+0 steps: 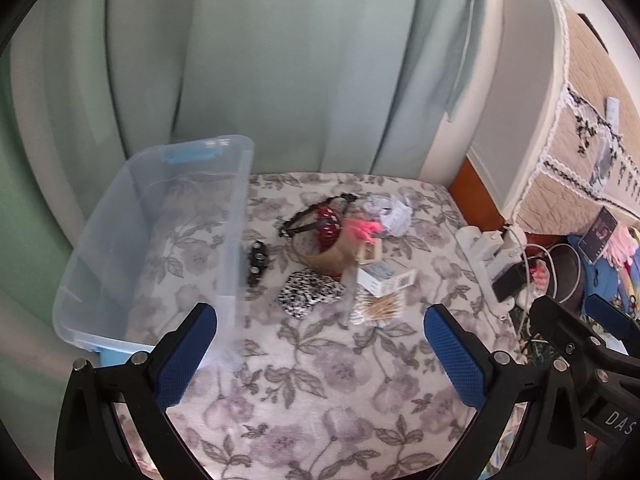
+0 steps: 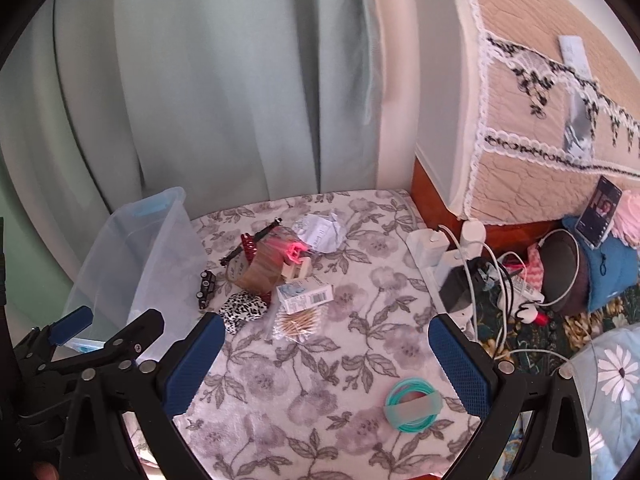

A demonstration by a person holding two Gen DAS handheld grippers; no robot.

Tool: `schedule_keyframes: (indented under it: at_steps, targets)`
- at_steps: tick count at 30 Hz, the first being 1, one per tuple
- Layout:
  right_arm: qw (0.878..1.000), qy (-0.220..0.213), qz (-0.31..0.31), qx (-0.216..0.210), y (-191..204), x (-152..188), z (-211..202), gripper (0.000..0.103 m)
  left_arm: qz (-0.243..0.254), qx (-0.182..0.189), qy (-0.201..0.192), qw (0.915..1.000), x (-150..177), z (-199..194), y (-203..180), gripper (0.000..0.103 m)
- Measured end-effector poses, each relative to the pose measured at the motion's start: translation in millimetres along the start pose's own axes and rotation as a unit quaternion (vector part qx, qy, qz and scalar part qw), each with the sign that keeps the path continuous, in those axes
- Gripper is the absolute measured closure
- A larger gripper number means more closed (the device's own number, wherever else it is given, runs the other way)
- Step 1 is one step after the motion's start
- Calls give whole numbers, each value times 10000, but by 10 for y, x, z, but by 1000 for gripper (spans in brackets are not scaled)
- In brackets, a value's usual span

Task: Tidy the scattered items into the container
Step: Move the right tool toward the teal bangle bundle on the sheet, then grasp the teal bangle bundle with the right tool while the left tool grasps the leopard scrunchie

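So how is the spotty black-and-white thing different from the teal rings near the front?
The spotty scrunchie looks like soft, puffy cloth in black and white, while the teal rings are thin, smooth hoops bundled together. The spotty scrunchie lies in the pile beside the clear bin; the teal rings lie alone, nearer the right gripper. Both lie on the flowery blanket, not yet in the clear bin.

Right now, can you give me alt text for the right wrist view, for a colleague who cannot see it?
The open right gripper hovers empty over a grey floral blanket, with a coil of teal hair bands lying between its blue pads. Farther off lies a pile of small items, among them a packet of cotton swabs and a leopard-print scrunchie, beside an empty clear plastic bin at left.
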State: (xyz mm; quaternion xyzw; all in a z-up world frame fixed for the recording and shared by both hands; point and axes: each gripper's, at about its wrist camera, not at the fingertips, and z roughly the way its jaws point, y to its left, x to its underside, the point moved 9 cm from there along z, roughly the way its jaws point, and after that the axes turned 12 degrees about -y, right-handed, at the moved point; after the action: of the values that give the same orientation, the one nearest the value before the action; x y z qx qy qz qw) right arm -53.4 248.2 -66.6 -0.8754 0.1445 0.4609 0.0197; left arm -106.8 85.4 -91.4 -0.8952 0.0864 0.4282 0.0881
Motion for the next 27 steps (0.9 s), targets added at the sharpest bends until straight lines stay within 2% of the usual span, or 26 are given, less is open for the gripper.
schedule_keyframes:
  at_steps: [4, 9, 13, 16, 19, 27]
  targets:
    - [9996, -49, 182, 224, -400, 108, -23, 0, -88, 575, 206, 9981, 166, 184, -403, 0]
    - [9987, 15, 486, 130, -682, 289, 77, 0, -55, 866, 521, 9949, 366, 384, -668, 0]
    - [9984, 162, 550, 31, -747, 474, 206, 0, -2, 780, 629, 9950, 491, 557, -687, 0]
    - [9978, 509, 423, 55, -753, 652, 366, 0, -31, 655, 824, 9944, 615, 726, -600, 0]
    - [9963, 760, 401, 27, -782, 848, 499, 0, 79, 329, 887, 9955, 701, 852, -452, 0]
    - [9899, 1334, 478, 72, -847, 1324, 836, 0, -122, -56, 1023, 9947, 846, 1102, -124, 0]
